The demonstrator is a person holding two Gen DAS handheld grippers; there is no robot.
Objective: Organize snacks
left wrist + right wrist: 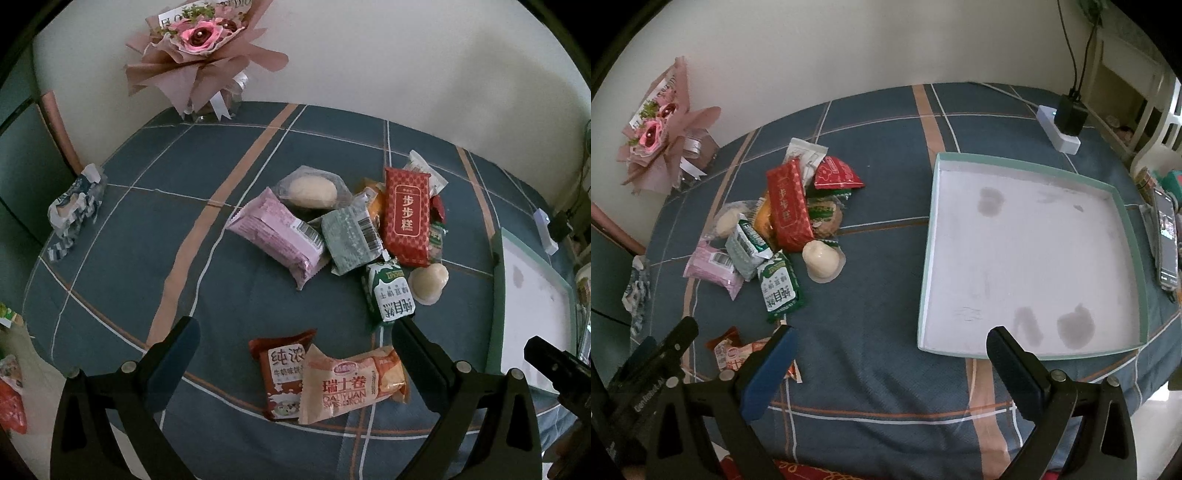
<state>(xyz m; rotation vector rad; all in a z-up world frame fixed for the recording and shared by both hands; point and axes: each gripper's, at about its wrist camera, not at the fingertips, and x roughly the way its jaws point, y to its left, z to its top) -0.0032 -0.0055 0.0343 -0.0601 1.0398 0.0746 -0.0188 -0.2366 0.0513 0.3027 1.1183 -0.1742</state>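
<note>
your left gripper (pixel 295 332) hangs with its jaws apart and holding nothing, just above the swiss roll packet (pixel 351 384) and the brown biscuit packet (pixel 282 369) it overlaps on the bench (pixel 110 240). your right gripper (pixel 890 341) also has its jaws apart, near the front edge of the bare white tray (pixel 1027 240). the snack pile (pixel 783 221) lies left of the tray, well apart from it.
</note>
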